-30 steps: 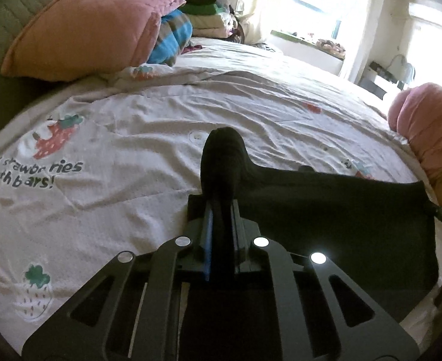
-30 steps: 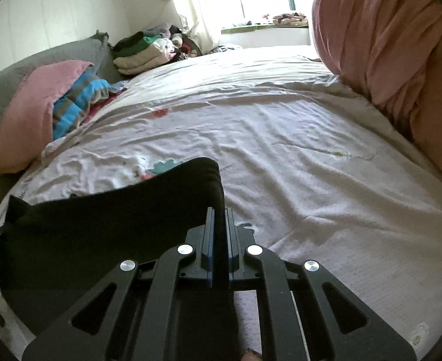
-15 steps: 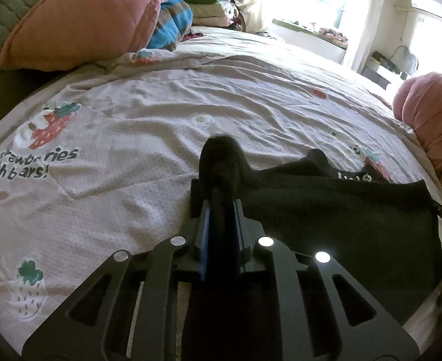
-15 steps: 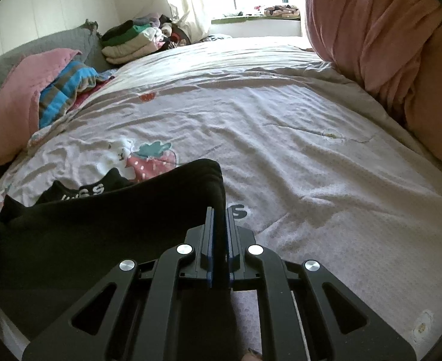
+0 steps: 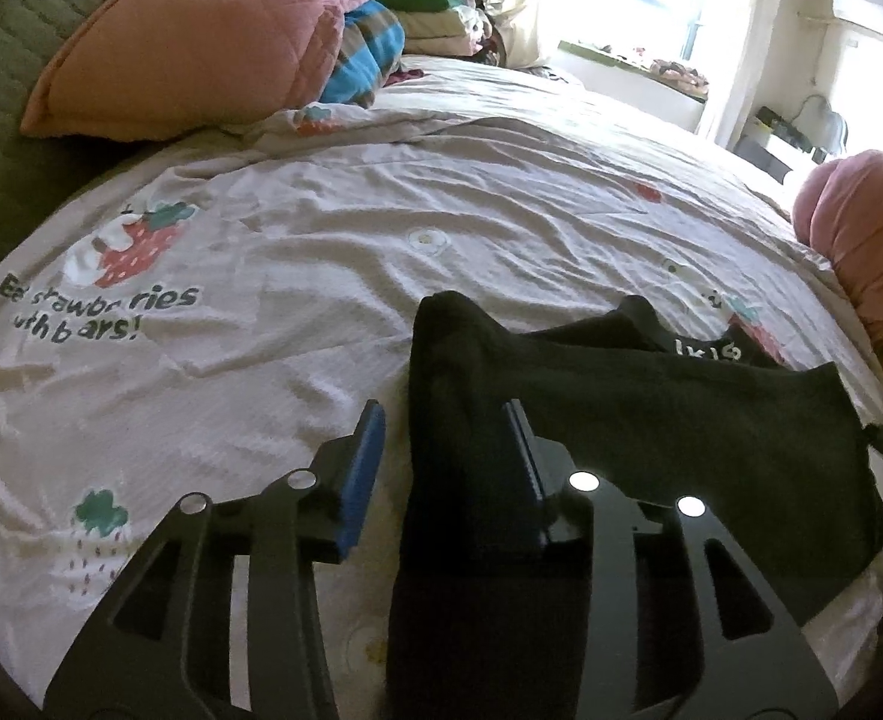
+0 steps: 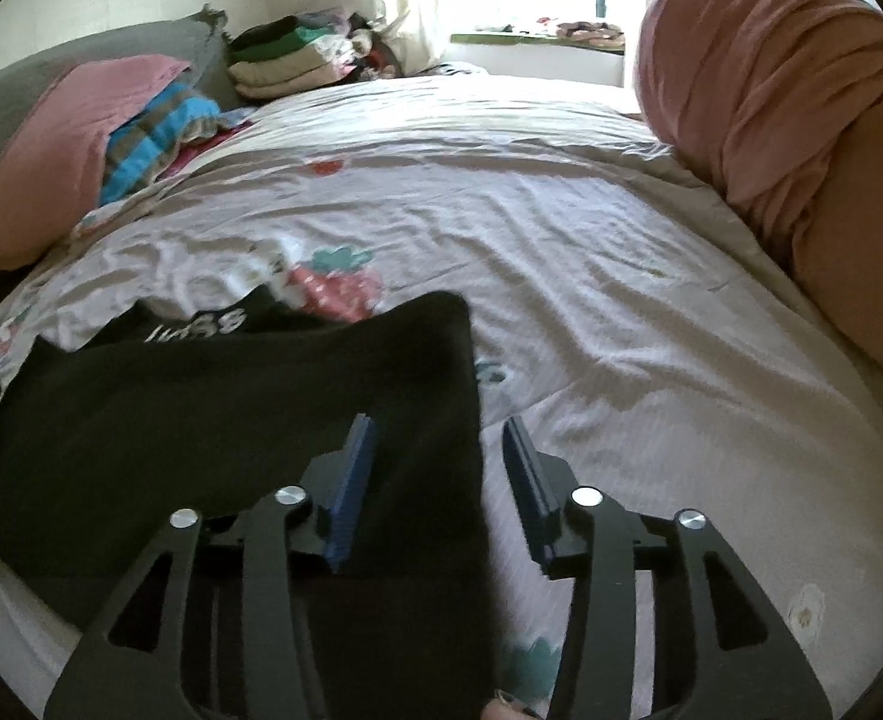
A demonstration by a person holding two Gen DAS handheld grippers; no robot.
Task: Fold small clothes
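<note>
A black garment (image 5: 651, 414) lies folded over on the strawberry-print bedspread (image 5: 321, 228), with white lettering showing at its far edge. My left gripper (image 5: 444, 414) has its jaws opening; the garment's left corner still stands between them, leaning on the right pad, clear of the left pad. In the right wrist view the same black garment (image 6: 213, 420) spreads to the left. My right gripper (image 6: 438, 426) is opening too, with the garment's right corner between its blue pads and a gap on the right side.
A pink pillow (image 5: 201, 42) and striped blue cloth (image 5: 363, 60) sit at the headboard side. Folded clothes (image 6: 285, 60) are stacked near the window. A pink rolled blanket (image 6: 771, 90) lies along the right of the bed.
Both grippers were shut on the garment's corners and have now parted their jaws. The garment's folded-over edge has come down onto the bed, uncovering the lettered part beyond it.
</note>
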